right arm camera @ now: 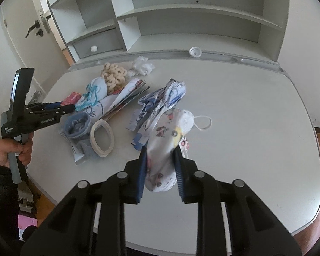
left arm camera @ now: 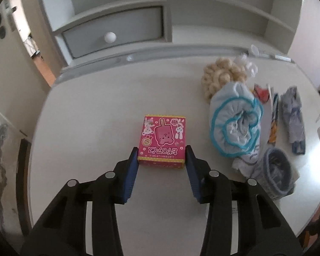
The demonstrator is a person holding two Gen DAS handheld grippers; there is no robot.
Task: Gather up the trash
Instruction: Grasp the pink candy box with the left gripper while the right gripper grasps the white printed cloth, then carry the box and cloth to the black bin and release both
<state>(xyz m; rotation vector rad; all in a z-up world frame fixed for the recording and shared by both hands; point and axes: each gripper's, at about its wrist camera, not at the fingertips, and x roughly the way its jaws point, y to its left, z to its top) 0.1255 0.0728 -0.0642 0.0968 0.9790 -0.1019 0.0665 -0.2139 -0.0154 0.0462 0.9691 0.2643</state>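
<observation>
- Left gripper (left arm camera: 161, 154): fingers (left arm camera: 132, 166) blue-padded on black linkages, set apart at either side of a pink box (left arm camera: 162, 139), the pads at or just off its side faces; contact cannot be confirmed. Level, low over the worktop (left arm camera: 96, 111).
- Left hand (right arm camera: 12, 151): bare, wrapped round the grey handle, seen from the right wrist view; dark sleeve at the wrist.
- Right gripper (right arm camera: 161, 151): fingers (right arm camera: 142, 170) closed against a printed white cloth bundle (right arm camera: 166, 149), one pad on each side, angled down toward the worktop.

glossy pink cardboard box (left arm camera: 162, 141) on matt white desk (left arm camera: 108, 98)
</observation>
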